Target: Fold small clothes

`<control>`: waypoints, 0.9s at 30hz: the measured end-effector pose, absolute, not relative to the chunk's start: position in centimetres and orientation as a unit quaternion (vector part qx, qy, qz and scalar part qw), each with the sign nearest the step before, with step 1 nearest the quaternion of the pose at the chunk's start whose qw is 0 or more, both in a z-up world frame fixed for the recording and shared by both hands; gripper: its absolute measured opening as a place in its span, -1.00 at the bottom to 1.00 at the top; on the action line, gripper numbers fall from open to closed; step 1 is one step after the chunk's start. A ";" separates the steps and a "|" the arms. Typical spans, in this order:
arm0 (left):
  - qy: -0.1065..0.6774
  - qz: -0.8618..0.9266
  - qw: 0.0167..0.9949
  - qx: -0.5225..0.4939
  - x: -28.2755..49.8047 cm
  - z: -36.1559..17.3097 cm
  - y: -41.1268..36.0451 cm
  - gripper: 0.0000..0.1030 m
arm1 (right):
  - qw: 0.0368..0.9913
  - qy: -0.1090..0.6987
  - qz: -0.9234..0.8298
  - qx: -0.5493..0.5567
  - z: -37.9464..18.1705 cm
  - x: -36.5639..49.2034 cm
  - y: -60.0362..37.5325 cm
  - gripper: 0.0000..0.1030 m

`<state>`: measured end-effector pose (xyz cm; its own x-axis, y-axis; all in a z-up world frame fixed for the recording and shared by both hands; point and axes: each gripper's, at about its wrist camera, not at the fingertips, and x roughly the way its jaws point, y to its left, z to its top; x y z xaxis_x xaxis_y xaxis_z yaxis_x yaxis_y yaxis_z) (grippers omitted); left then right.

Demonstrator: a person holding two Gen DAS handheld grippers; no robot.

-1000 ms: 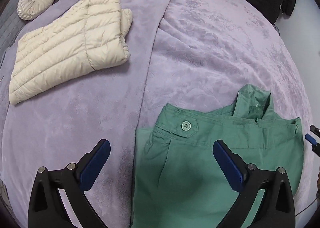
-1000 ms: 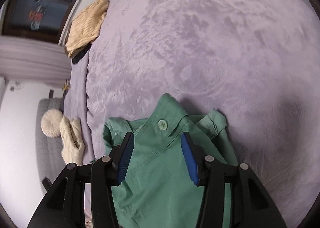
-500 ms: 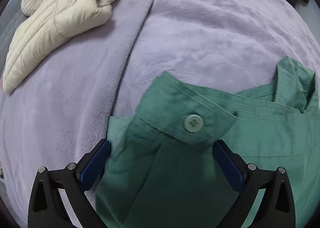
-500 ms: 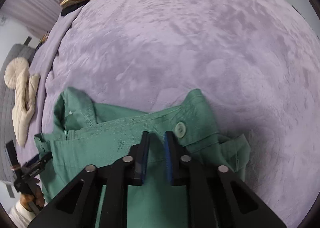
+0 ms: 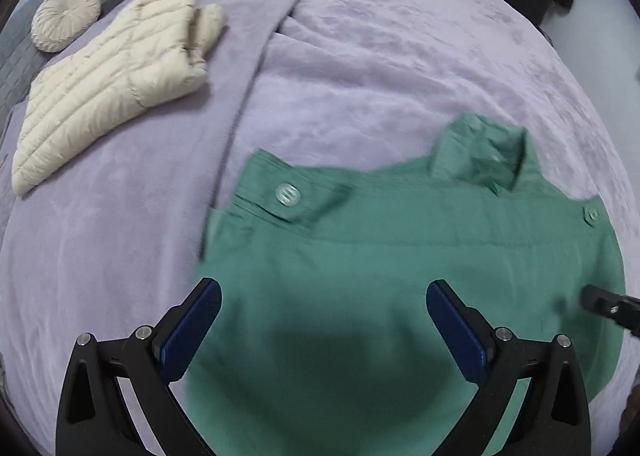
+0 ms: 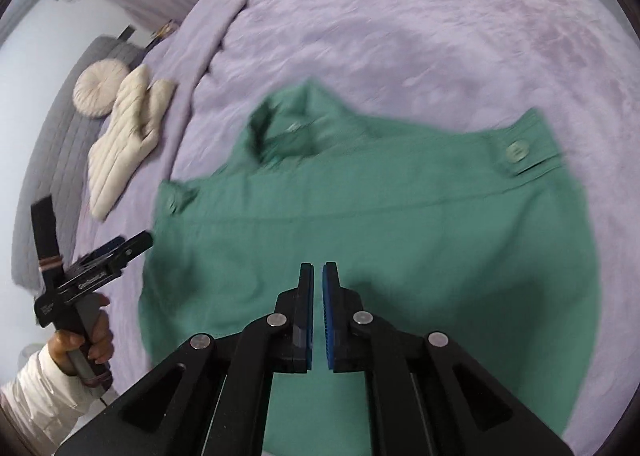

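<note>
in the left wrist view, green trousers (image 5: 400,276) are seen spread flat on the lilac bed (image 5: 360,75), waistband uppermost; the left tongs (image 5: 320,328) are held spread above them, gripping nothing. in the right wrist view, the right tongs (image 6: 316,296) are pressed together over the cloth, with nothing visibly pinched. a fold is judged about to begin; a waistband corner must be gripped next.
</note>
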<state>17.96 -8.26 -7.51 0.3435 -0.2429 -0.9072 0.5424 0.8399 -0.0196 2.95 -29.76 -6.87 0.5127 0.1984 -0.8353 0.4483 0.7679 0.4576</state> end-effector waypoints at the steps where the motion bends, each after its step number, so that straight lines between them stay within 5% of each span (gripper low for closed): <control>1: 0.525 -0.250 0.799 0.151 16.4 -8.6 -8.8 1.00 | 0.798 0.496 -0.066 0.335 -8.2 3.3 -28.0 -0.86; 7: 0.550 -0.227 0.781 0.191 11.9 -14.6 -7.0 1.00 | 0.780 0.523 -0.076 0.336 -12.8 1.9 -25.8 -0.95; 20: 0.566 -0.118 0.797 0.177 14.0 -14.1 3.3 1.00 | 0.750 0.502 -0.233 0.362 -10.6 -10.8 -37.0 -1.00; 27: 0.552 -0.211 0.789 0.170 8.1 -9.1 -1.5 1.00 | 0.786 0.505 -0.118 0.338 -7.2 -7.3 -28.9 -0.86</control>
